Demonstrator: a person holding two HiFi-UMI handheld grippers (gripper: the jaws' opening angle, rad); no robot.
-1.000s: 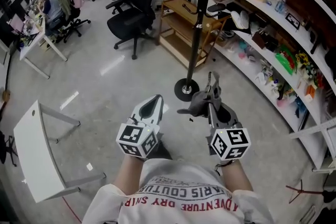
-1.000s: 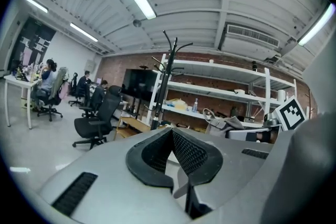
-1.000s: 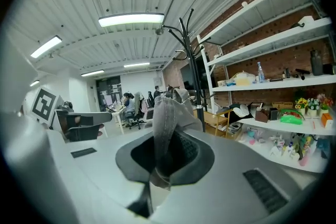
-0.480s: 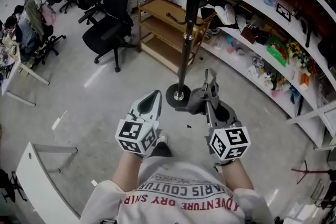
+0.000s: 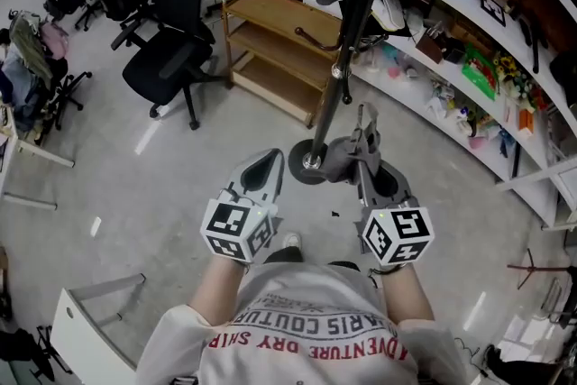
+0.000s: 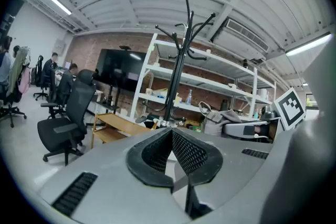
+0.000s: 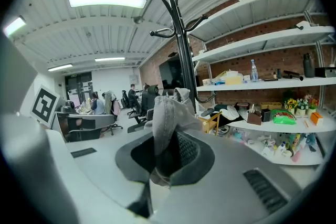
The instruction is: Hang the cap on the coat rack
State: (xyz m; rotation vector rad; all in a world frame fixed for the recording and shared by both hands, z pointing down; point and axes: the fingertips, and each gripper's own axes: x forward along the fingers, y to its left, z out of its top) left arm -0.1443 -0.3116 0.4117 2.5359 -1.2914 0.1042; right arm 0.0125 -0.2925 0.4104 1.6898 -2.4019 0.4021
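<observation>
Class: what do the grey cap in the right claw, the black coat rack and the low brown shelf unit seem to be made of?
Soft grey cap: likely matt woven fabric; it folds and creases.
Tall black coat rack: probably painted metal; thin curved hooks, smooth pole.
Low light-brown shelf unit: seemingly wood, matt; flat pale-brown boards, grain too small to confirm.

We lose the coat rack [image 5: 345, 68] hooks off the top edge in head view, and its base sits partly behind the cap [image 5: 335, 160]. In right gripper view the cap's lower part is buried between the right gripper [image 7: 168, 139] fingers [image 7: 193, 153], so we can't tell which part is pinched. Clutter on the shelves [image 5: 505, 185] is too small to identify. The white table [image 5: 90, 334] is cut off bottom-left.
</observation>
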